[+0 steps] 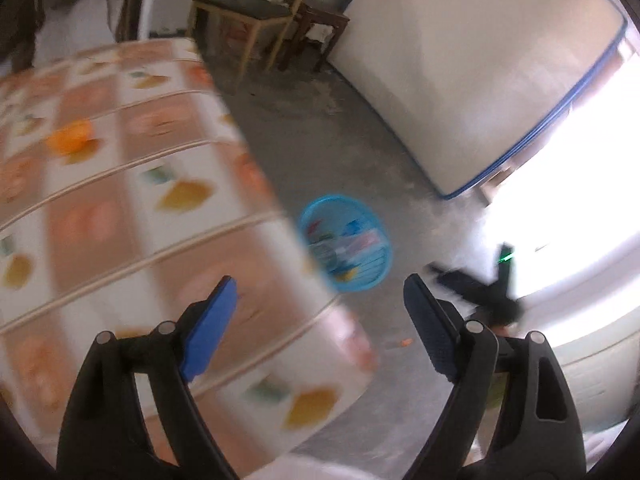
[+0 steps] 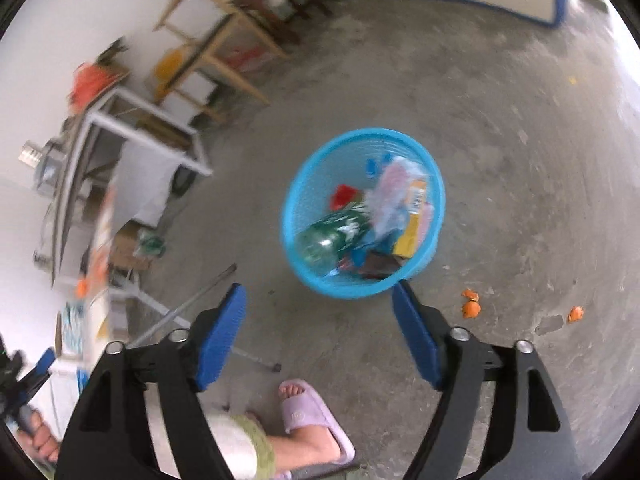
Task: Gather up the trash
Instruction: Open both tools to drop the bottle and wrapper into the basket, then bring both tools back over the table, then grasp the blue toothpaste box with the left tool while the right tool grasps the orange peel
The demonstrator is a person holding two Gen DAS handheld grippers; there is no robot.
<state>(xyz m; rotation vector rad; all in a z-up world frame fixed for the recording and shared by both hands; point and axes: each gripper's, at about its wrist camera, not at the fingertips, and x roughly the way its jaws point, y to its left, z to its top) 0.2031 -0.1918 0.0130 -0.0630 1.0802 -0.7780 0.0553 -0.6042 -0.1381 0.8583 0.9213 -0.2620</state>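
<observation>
A blue mesh basket (image 2: 295, 216) stands on the concrete floor and holds a green bottle (image 2: 332, 236), a yellow box (image 2: 414, 216) and several wrappers. My right gripper (image 2: 319, 288) hangs open and empty just in front of the basket. Orange peel pieces (image 2: 471, 308) lie on the floor to its right. In the left wrist view my left gripper (image 1: 319, 284) is open and empty over the edge of a table (image 1: 120, 216) covered with a fruit-print cloth. An orange scrap (image 1: 68, 140) lies on that cloth, blurred. The basket (image 1: 340, 197) sits on the floor beyond the table corner.
A person's foot in a pink slipper (image 2: 308, 416) stands close below the right gripper. Wooden stools (image 1: 244, 12) and a white mattress (image 1: 480, 64) line the far side. A metal frame and clutter (image 2: 120, 152) lie to the left. One small orange bit (image 1: 406, 343) is on the floor.
</observation>
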